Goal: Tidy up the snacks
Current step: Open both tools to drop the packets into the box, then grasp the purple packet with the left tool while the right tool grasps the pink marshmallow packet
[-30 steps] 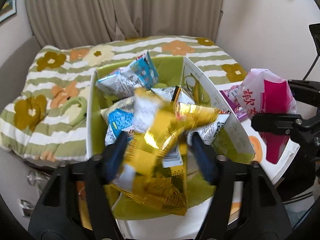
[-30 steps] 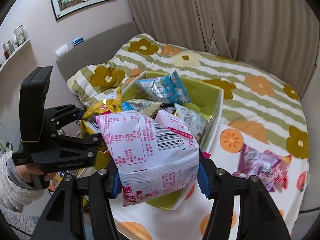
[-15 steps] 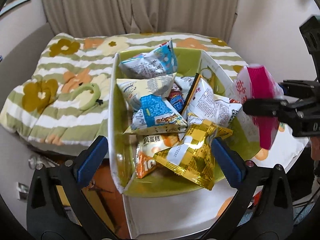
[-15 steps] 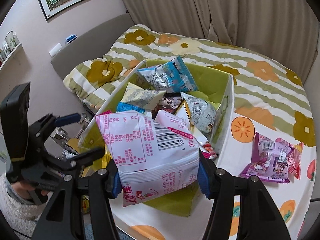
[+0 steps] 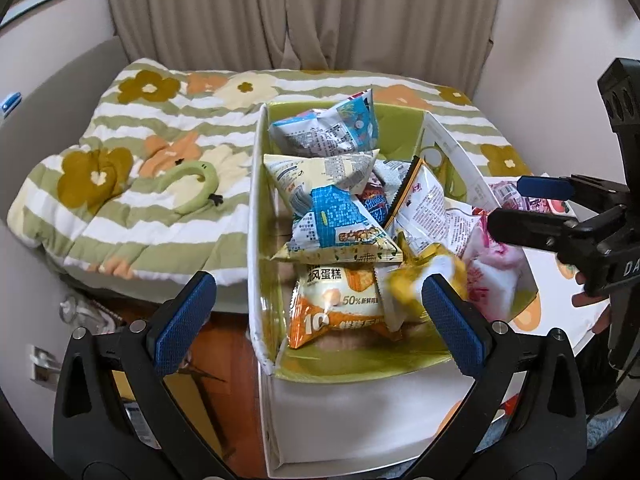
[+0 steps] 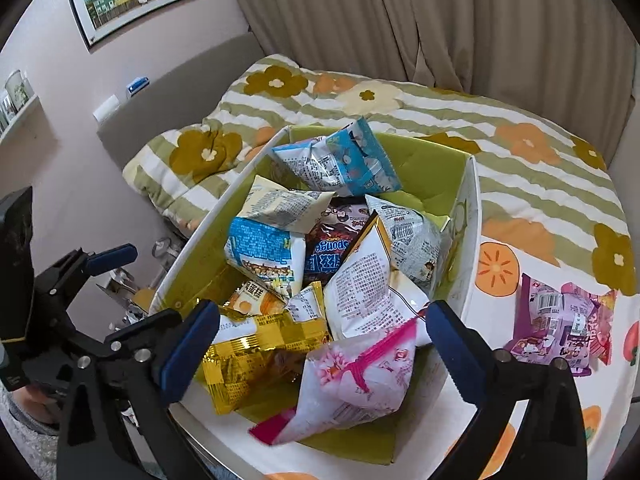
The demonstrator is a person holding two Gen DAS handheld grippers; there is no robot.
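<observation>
Released, pink packet lies between wide-open right tongs.

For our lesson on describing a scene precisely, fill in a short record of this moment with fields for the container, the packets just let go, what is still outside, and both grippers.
container: green-lined box, on a flowered bed cover, holding many snack packets
pink packet: at the box's near edge, between open jaws, pads clear of it
gold packet: lying in the box beside the pink one
outside box: purple packets on the cover to the right
left gripper: jaws wide, holding nothing
right gripper: jaws have just opened, holding nothing
</observation>
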